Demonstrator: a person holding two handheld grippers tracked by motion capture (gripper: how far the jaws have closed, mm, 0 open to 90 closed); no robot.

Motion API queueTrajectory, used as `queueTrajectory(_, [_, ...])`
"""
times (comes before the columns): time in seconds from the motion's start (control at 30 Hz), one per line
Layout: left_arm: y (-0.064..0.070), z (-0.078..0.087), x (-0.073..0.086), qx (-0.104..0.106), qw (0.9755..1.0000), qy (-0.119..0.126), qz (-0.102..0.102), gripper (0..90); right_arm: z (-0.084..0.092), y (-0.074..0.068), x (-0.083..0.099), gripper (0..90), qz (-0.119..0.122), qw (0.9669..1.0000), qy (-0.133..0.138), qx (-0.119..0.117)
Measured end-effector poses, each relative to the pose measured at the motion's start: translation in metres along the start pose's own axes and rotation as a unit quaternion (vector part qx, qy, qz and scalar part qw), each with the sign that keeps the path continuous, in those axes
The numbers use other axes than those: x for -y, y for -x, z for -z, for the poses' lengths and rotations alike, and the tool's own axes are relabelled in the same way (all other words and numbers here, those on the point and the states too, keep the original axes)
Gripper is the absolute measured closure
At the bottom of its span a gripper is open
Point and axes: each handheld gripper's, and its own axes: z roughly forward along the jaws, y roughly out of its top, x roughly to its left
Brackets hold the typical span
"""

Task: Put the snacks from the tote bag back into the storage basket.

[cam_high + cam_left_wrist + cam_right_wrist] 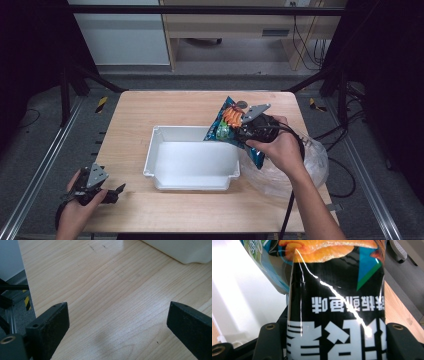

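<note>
High view: a white plastic bin [192, 160] in the middle of a light wooden table [130, 115], open side up, ready for things to drop in. Right gripper [248, 131] just past the bin's far right corner, clenched on a snack bag [227, 122]. Bag tilted, blue and black with orange snacks printed on it, its top end leaning over the bin's corner, likely so it can go inside next. Behind the right hand [280, 150], a clear plastic bag [312, 160] slumped at the table's right edge, maybe where the snacks come from. Left gripper [112, 192] down near the table's front left corner, well apart from the bin, resting and out of the way, carrying nothing.

Left gripper view: two black jaws spread wide, bare wood grain between them, nothing in the gap. A bit of the white bin's wall [185, 252] up in the far right corner.

Right gripper view: snack bag [337, 315] right between the two black jaws, squeezed from both sides so it cannot slip. Shiny black wrapper with big white letters upside down, creased where the jaws pinch. Orange snack picture at the top. White inside of the bin [242, 290] bright at the left, just beyond the bag.
</note>
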Motion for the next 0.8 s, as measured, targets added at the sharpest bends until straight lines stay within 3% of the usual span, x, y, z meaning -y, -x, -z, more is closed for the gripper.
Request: queueTrajectory(0.8, [-0.002,0.002,-0.003,0.0,1.0,0.008,0.0,3.9,-0.02,-0.015,-0.036,42.5,0.024,0.9994,0.022,-0.015])
